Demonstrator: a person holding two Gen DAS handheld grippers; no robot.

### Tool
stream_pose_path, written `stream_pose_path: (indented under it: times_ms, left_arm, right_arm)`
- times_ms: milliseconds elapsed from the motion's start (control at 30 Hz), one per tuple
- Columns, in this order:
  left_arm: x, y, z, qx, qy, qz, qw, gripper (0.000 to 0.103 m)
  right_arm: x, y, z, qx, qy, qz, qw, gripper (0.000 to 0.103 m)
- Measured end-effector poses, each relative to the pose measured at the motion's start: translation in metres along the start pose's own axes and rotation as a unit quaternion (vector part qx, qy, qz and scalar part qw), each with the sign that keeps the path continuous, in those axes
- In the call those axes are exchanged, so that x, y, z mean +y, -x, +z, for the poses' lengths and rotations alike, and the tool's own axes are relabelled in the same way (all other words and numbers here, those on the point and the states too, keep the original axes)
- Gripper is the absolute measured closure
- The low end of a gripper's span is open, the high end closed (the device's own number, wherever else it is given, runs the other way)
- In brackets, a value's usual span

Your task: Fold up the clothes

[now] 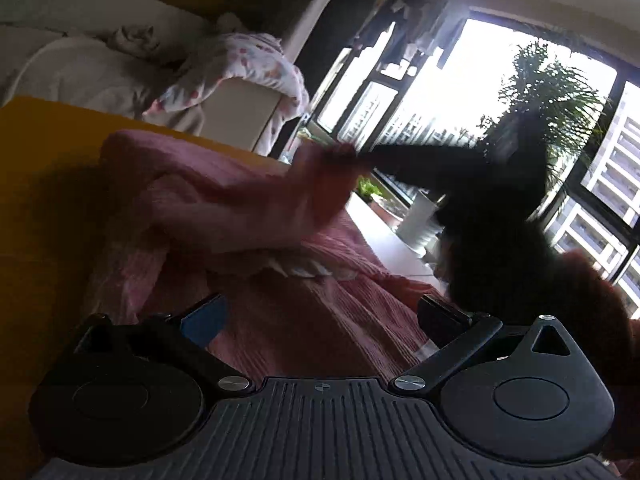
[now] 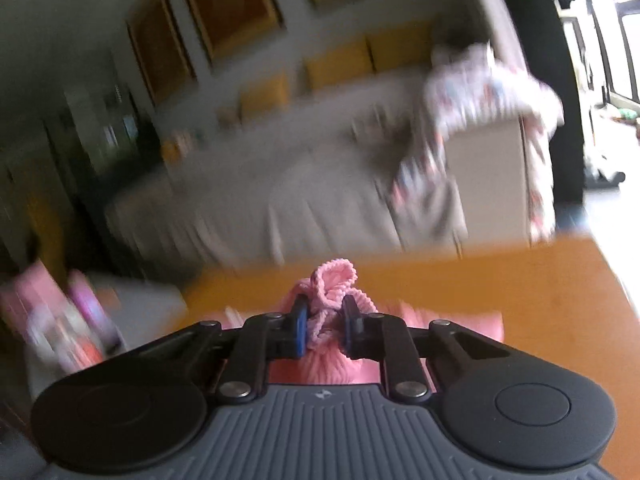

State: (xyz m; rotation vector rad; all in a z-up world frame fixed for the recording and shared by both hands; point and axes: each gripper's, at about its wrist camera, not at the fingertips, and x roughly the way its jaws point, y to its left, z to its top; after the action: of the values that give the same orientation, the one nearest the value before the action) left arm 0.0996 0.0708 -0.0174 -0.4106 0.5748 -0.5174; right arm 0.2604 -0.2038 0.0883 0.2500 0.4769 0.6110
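Right hand-held gripper (image 2: 325, 326): jaws drawn close together, blue pads clamped on a bunched fold of the pink ribbed garment (image 2: 334, 280); a loop of the knit stands up above the fingertips toward 12 o'clock and more of it hangs beneath the gripper body. In the left wrist view this gripper appears only as a dark, smeared shape (image 1: 480, 184) at 2 o'clock, lifting a corner of the cloth.

Left hand-held gripper (image 1: 320, 316): jaws spread wide, nothing between them, pads clear of the fabric, which lies spread beneath and beyond them.

The garment (image 1: 248, 216) lies on the yellow tabletop (image 1: 44, 168), its raised part blurred by motion.

Hard to make out: the right wrist view is heavily smeared. A pale sofa (image 2: 280, 184) at 12 o'clock carries a white printed cloth (image 2: 488, 92) over its arm. Framed pictures (image 2: 228, 8) on the wall show no detail. Pink items (image 2: 60, 312) at 9 o'clock cannot be identified. The window (image 1: 460, 92) is overexposed, with a plant (image 1: 552, 92) silhouetted.

Writing: a small emblem on each gripper body, not readable
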Motion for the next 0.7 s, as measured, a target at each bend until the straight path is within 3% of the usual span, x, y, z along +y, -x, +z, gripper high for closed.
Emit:
stream_pose_path:
  times_ms: [100, 133, 233, 300, 433, 500, 567, 600, 633, 700]
  left_arm:
    - [0.002, -0.001, 0.000, 0.006, 0.007, 0.001, 1.0000, 0.000]
    - [0.002, 0.000, 0.000, 0.005, 0.006, 0.002, 1.0000, 0.000]
    - [0.002, 0.002, -0.001, 0.004, 0.008, 0.006, 0.9999, 0.000]
    - [0.003, 0.001, 0.000, 0.005, 0.013, 0.006, 0.9999, 0.000]
    - [0.007, -0.002, 0.002, 0.012, 0.024, 0.006, 0.9996, 0.000]
    - [0.008, -0.003, 0.002, 0.016, 0.029, 0.007, 0.9994, 0.000]
    - [0.008, -0.003, 0.003, 0.016, 0.029, 0.008, 0.9994, 0.000]
    - [0.008, -0.003, 0.003, 0.016, 0.028, 0.009, 0.9994, 0.000]
    - [0.008, -0.004, 0.003, 0.016, 0.028, 0.010, 0.9994, 0.000]
    - [0.008, -0.004, 0.002, 0.016, 0.029, 0.009, 0.9994, 0.000]
  right_arm:
    - [-0.001, 0.010, 0.021, 0.006, 0.006, -0.011, 1.000, 0.086]
    - [-0.006, 0.008, 0.022, 0.026, 0.002, -0.024, 0.999, 0.085]
    - [-0.029, -0.006, 0.001, 0.104, 0.009, -0.128, 0.986, 0.081]
    - [-0.040, -0.001, -0.016, 0.118, 0.039, -0.179, 0.976, 0.081]
    - [-0.057, 0.028, -0.027, 0.094, -0.019, -0.109, 0.989, 0.081]
    - [-0.056, 0.030, -0.026, 0.077, -0.017, -0.079, 0.994, 0.079]
    - [-0.053, 0.023, -0.028, 0.071, -0.008, -0.049, 0.996, 0.066]
    - [-0.052, 0.016, -0.032, 0.069, 0.002, -0.041, 0.997, 0.050]
    - [-0.050, 0.006, -0.035, 0.067, 0.018, -0.043, 0.997, 0.041]
    - [-0.048, -0.017, -0.046, 0.079, 0.045, -0.055, 0.994, 0.042]
